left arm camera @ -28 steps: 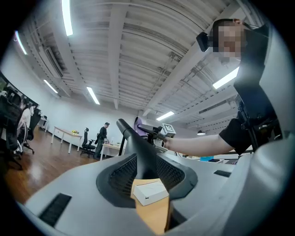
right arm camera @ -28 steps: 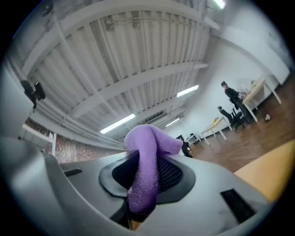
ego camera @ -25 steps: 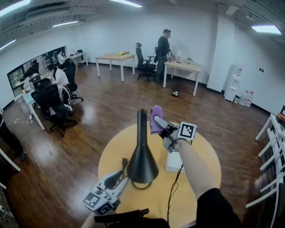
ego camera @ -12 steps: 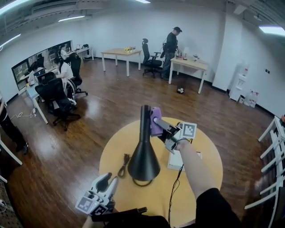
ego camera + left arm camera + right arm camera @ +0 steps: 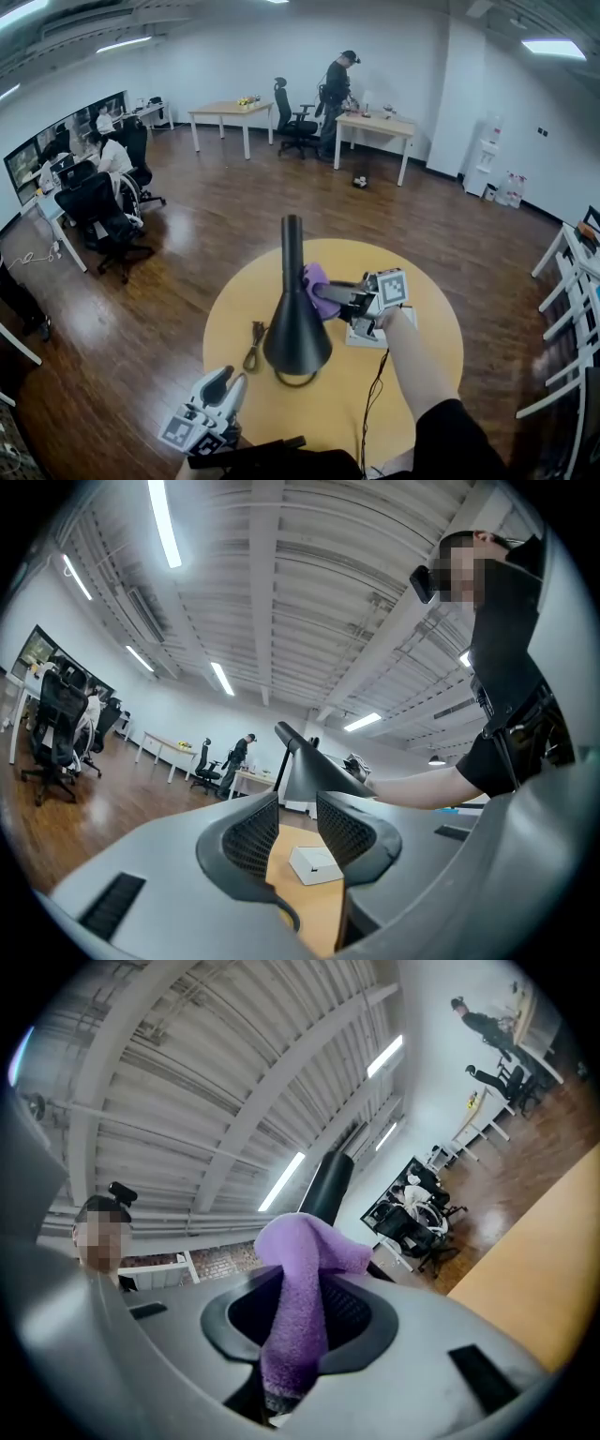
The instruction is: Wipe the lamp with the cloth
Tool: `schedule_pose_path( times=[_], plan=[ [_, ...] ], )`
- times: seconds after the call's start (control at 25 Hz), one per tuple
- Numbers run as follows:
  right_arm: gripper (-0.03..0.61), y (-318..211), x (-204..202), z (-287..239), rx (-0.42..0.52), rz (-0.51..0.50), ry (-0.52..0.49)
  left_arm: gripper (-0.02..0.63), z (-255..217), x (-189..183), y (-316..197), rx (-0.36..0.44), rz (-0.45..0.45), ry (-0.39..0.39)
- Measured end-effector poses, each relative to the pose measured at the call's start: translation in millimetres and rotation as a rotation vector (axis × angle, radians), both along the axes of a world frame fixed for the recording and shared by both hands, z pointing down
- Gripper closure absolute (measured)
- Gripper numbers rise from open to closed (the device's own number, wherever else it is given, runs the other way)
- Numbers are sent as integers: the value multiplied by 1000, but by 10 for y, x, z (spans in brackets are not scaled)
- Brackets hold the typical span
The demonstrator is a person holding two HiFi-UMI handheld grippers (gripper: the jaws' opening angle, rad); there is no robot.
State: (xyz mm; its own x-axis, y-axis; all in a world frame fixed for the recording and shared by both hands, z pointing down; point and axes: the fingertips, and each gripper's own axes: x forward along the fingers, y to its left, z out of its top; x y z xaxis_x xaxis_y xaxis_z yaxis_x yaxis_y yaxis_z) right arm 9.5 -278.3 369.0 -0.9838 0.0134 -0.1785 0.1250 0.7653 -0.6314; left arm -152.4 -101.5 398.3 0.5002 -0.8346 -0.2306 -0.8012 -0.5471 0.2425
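No words, brands or numbers were legible. Only wordless square markers stood on the right gripper (image 5: 324, 298), two o'clock from the lamp (image 5: 297, 343), and the left gripper (image 5: 226, 381), at seven.

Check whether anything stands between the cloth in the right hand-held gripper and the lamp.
Nothing visible does. The purple cloth, clamped in the right hand-held gripper, appears to rest directly against the black lamp.

Your room is evenly bright under ceiling light strips (image 5: 167, 522), which sheen softly on the wooden floor (image 5: 178, 244). Both gripper views bend strongly and darken at their rounded edges.
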Motion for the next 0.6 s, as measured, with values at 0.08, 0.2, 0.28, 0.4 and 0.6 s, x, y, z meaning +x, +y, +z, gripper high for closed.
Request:
schedule_pose_path(
  times=[0.08,0.2,0.28,0.4,0.6],
  plan=[
    [477,57,38,32,-5,-2,3,486,1,17,-19,-6,18,-1],
    [477,133,95,146,-36,15,10,486,-2,33,-58,-5,41,5],
    [477,181,162,250,-52,29,23,486,14,77,-68,-3,56,10],
    [477,260,223,324,-60,48,22,486,35,127,-87,-5,71,10],
    [477,335,259,399,-52,74,34,486,15,201,-159,-23,109,2]
  ],
)
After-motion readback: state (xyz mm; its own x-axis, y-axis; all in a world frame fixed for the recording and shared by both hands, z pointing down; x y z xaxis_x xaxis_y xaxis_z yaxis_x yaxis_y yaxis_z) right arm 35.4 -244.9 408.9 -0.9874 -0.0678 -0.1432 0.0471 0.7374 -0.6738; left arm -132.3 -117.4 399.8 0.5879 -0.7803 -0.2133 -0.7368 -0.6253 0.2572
